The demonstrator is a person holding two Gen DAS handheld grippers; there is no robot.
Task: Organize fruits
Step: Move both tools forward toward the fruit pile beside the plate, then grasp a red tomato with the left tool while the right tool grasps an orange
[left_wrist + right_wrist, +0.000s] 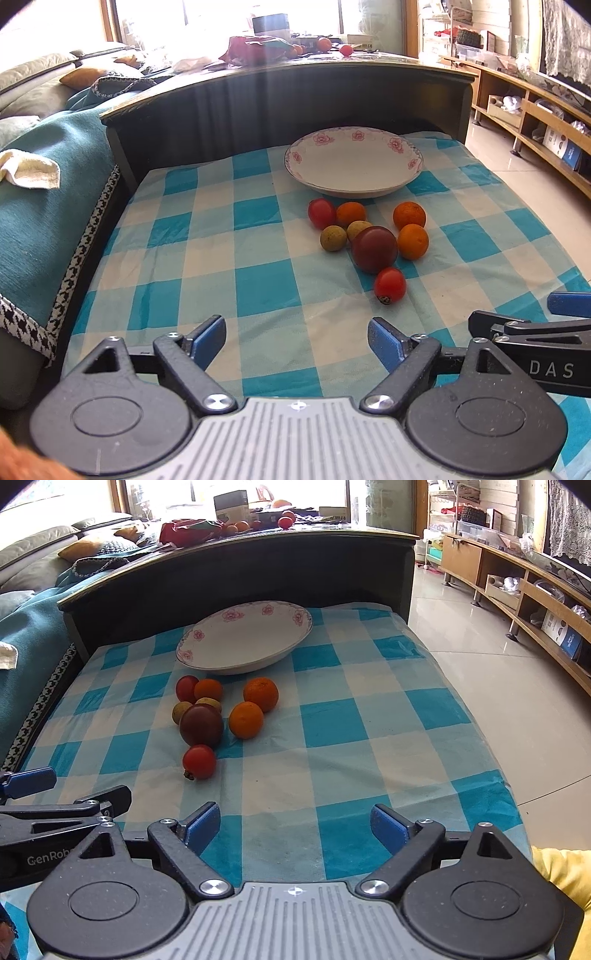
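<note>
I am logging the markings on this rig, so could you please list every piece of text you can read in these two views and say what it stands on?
"DAS": white letters on the black arm of the right tongs, cut off at the frame edge.
"GenRob": white letters on the black arm of the left tongs, the rest hidden.
Print on the blue box on the far shelf: too small to read.

Left tongs [297, 341] gape empty over checked surface [221, 236]. Fruit cluster [369, 240] sits just before empty plate [354, 162]; two brownish ones, possibly longans.
</note>
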